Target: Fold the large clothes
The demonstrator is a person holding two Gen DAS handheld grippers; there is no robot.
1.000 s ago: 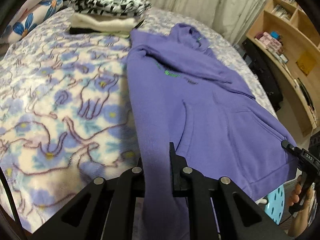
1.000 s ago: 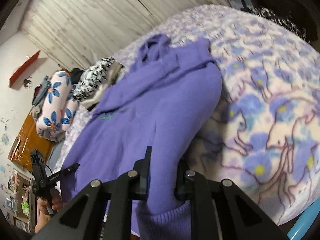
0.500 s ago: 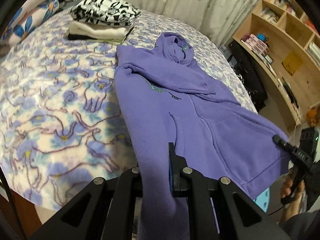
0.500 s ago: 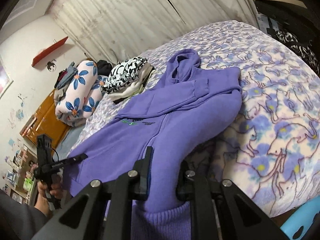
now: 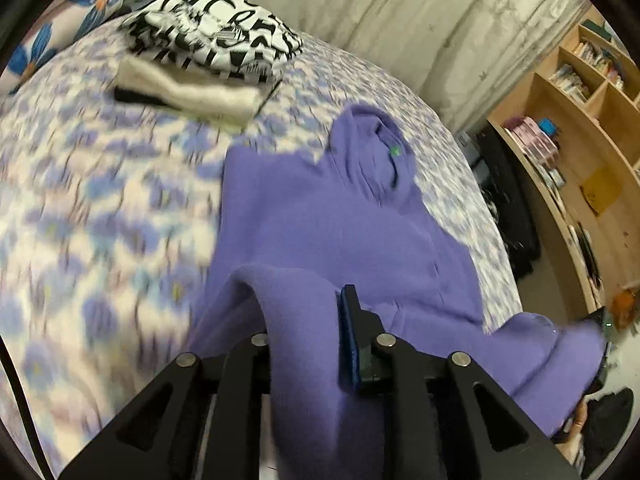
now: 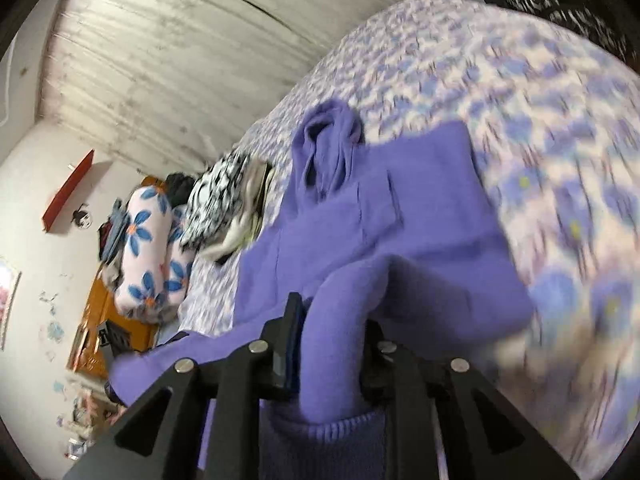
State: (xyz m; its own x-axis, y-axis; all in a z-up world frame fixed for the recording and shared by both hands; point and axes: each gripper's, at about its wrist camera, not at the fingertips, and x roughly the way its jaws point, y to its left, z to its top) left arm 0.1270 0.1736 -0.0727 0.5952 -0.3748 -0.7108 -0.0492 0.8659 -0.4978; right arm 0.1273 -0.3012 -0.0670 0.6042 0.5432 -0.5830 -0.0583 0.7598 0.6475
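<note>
A purple hoodie (image 5: 320, 220) lies on the flowered bed blanket (image 5: 100, 220), its hood (image 5: 376, 152) at the far end. My left gripper (image 5: 304, 336) has a thick fold of the hem between its fingers, and the jaws are opening. The cloth still fills the gap up to the blue pad (image 5: 347, 344). The rest of the lifted hem (image 5: 560, 352) stretches away to the right. In the right wrist view, my right gripper (image 6: 332, 340) holds the other end of the hoodie (image 6: 400, 208) over its body. Those jaws are opening too, with cloth bunched between them.
A folded stack (image 5: 208, 52) topped by a black-and-white garment sits at the far left of the bed, with flowered pillows (image 6: 148, 248) behind it. A curtain (image 5: 400, 20) hangs beyond the bed. Wooden shelves (image 5: 580, 140) stand to the right.
Both grippers have swung forward over the hoodie toward the hood, carrying the hem up and over the body. The gaps between both pairs of fingers look wider.
</note>
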